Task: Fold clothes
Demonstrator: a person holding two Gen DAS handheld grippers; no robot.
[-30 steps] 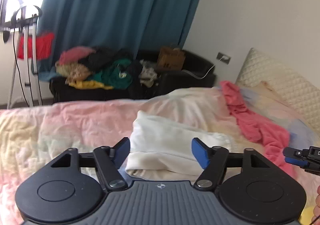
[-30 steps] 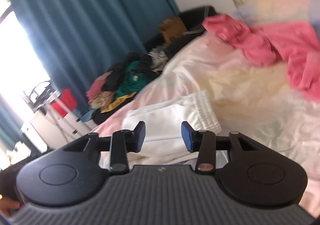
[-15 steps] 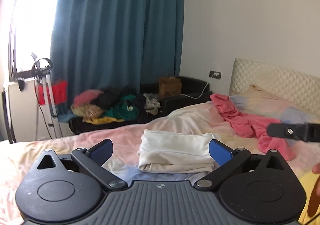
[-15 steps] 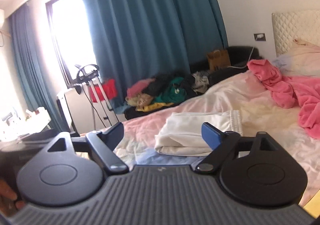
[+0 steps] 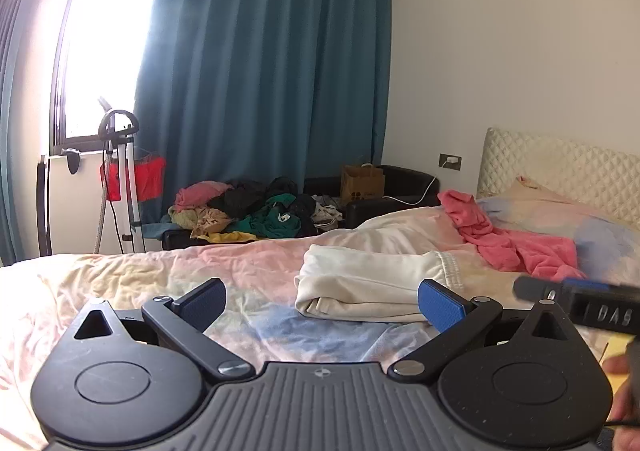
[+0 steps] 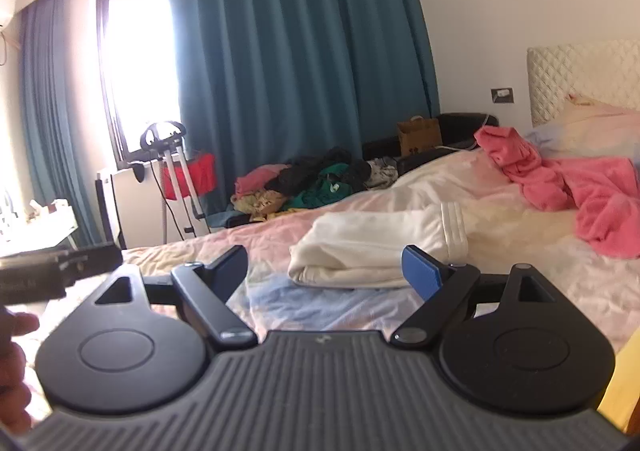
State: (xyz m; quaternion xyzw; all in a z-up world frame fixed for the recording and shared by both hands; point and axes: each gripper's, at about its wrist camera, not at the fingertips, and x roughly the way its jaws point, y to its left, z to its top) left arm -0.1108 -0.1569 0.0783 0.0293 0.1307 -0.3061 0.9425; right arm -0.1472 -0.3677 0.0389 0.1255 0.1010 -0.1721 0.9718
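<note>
The folded cream garment (image 5: pixel 372 287) lies flat on the bed (image 5: pixel 120 283), waistband end toward the headboard (image 5: pixel 560 159). The left gripper (image 5: pixel 322 301) is spread wide and empty, held short of the garment; in its view the bundle sits ahead and to the right, near the right-hand blue pad. The right gripper (image 6: pixel 326 269) is likewise released, holding nothing, clear of the garment (which appears ahead, between its pads). A pink garment (image 6: pixel 568 179) lies crumpled further up the bed, apart from the cream one. A clothes pile (image 5: pixel 248 211) rests beyond the bed, before the blue curtain (image 5: pixel 272 91).
</note>
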